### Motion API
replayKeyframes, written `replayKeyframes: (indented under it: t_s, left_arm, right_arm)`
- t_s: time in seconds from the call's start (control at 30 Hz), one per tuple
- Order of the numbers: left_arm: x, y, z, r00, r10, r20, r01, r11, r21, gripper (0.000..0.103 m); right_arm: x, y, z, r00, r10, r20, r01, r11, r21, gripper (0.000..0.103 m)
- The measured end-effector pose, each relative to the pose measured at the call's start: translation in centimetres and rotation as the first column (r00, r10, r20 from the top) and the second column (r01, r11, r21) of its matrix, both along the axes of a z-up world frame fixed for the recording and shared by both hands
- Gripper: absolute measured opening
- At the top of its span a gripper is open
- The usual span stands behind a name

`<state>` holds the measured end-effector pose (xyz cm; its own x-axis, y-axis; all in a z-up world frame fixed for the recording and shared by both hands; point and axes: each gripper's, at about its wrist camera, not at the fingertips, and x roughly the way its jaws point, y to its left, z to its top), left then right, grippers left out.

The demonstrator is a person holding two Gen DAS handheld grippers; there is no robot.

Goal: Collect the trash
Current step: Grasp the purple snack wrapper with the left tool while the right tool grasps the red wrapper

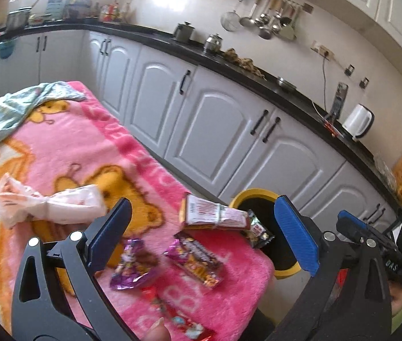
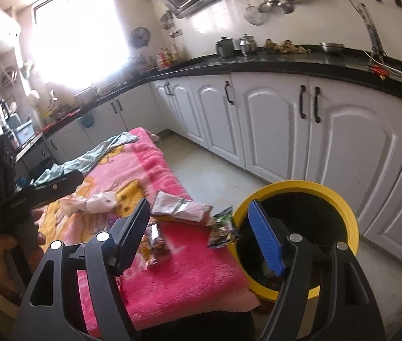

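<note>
Several wrappers lie on a pink blanket [image 1: 87,147]: a red-white biscuit pack [image 1: 215,213], a dark snack packet [image 1: 259,231] at the edge, a purple wrapper [image 1: 134,267], a brown-pink wrapper [image 1: 198,261], a red wrapper [image 1: 172,315] and a crumpled white bag [image 1: 50,207]. A yellow-rimmed bin [image 2: 297,238] stands beside the blanket's end. My left gripper [image 1: 203,244] is open above the wrappers. My right gripper [image 2: 203,238] is open and empty, between the biscuit pack [image 2: 178,209], the dark packet [image 2: 222,228] and the bin.
A teal cloth [image 1: 10,110] lies at the blanket's far end. White cabinets [image 1: 201,130] under a black counter [image 1: 257,76] run along the right. The right gripper's body [image 1: 377,244] shows in the left view; the left gripper's body [image 2: 16,199] in the right.
</note>
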<state>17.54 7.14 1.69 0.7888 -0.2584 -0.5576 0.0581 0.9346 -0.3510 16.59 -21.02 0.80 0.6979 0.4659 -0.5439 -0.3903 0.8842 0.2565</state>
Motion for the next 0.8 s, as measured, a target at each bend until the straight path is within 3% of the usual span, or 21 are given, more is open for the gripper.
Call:
replayKeyframes:
  t_s: [0.4, 0.8]
  left_arm:
    - [-2.0, 4.9, -1.5, 0.996, 0.09, -0.027, -0.09, 0.996, -0.015, 0.092]
    - [-2.7, 7.7, -5.3, 0.986, 0.13, -0.108, -0.131, 0.991, -0.01, 0.092]
  right_arm:
    - [-1.6, 5.5, -1.4, 0.992, 0.123, -0.015, -0.124, 0.989, -0.083, 0.069]
    - [-2.8, 11.4, -5.4, 0.958, 0.259, -0.125, -0.276, 0.95, -0.146, 0.069]
